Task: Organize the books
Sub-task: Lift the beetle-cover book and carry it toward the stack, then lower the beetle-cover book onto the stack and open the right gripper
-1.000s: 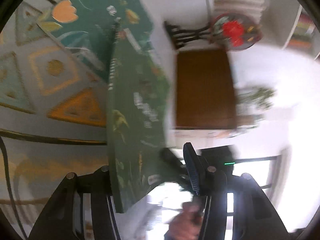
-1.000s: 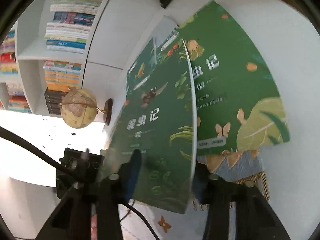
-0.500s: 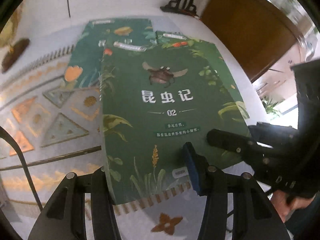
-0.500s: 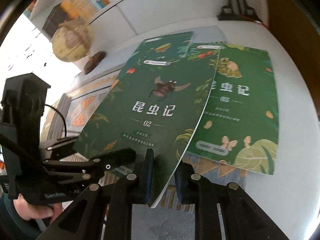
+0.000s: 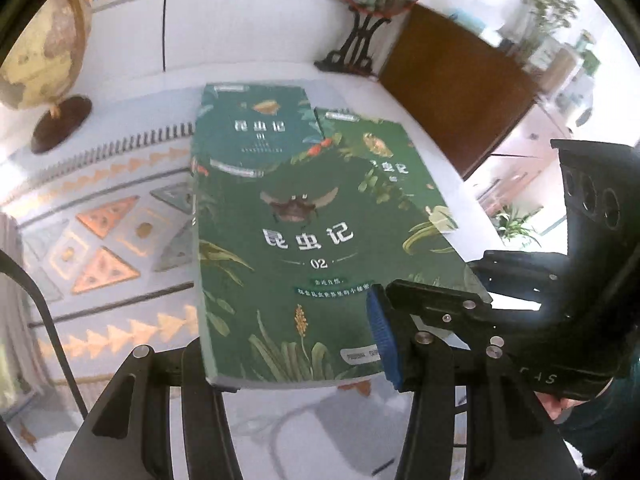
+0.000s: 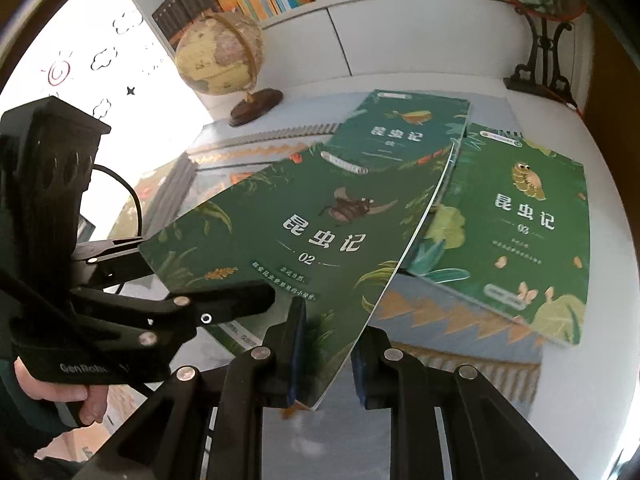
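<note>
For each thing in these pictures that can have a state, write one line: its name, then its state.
Book 02: lifted off the table, tilted, held at its lower edge by both grippers.
Book 03: flat on the runner, closed.
Third green book: flat, closed, partly hidden behind book 02.
Left gripper: shut on book 02.
Right gripper: jaws have just been closing, shut on book 02.
Globe: upright on its stand.

The green book (image 5: 304, 264) lying between the left gripper's jaws is showing the white title 昆虫记 with "02" beneath it. Beyond it, off to the right of the right gripper's jaws, a second book (image 6: 516, 236) is carrying the same title and "03". The left gripper's body (image 6: 80, 360) is showing "GenRobo", partly covered.
</note>
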`<state>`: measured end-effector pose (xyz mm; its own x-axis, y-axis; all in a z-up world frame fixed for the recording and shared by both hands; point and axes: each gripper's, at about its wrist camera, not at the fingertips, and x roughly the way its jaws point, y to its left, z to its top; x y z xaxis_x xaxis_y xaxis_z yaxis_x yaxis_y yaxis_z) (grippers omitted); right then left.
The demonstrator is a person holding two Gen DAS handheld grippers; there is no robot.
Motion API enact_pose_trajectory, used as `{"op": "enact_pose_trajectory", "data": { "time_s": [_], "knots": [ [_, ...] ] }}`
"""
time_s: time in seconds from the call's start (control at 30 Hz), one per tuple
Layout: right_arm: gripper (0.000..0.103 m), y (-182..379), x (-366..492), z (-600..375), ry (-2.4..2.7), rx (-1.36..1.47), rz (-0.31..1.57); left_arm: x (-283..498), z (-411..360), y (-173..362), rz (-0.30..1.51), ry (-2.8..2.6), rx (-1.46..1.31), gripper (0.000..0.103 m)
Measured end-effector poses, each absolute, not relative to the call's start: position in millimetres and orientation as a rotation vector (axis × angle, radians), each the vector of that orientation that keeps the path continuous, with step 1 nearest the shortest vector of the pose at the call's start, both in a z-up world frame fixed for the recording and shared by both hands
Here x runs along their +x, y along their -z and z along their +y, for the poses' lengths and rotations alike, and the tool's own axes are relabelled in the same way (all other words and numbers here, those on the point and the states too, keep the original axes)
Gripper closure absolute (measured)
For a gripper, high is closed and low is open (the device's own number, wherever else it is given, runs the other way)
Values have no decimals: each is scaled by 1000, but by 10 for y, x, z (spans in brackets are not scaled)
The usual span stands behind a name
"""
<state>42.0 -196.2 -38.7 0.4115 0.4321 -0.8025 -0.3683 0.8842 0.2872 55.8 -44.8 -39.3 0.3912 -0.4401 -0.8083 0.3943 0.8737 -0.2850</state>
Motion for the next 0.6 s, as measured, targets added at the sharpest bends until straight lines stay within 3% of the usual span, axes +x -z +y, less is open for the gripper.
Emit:
{"op": "enact_pose_trajectory", "data": {
  "time_s": [0.4, 0.6],
  "knots": [
    [83, -380, 92, -623, -539, 9, 851, 179, 1021, -300, 847, 446, -110, 57],
    [80, -418, 229, 352, -669, 22, 829, 44, 1981, -364, 799, 302, -156, 56]
  ]
}}
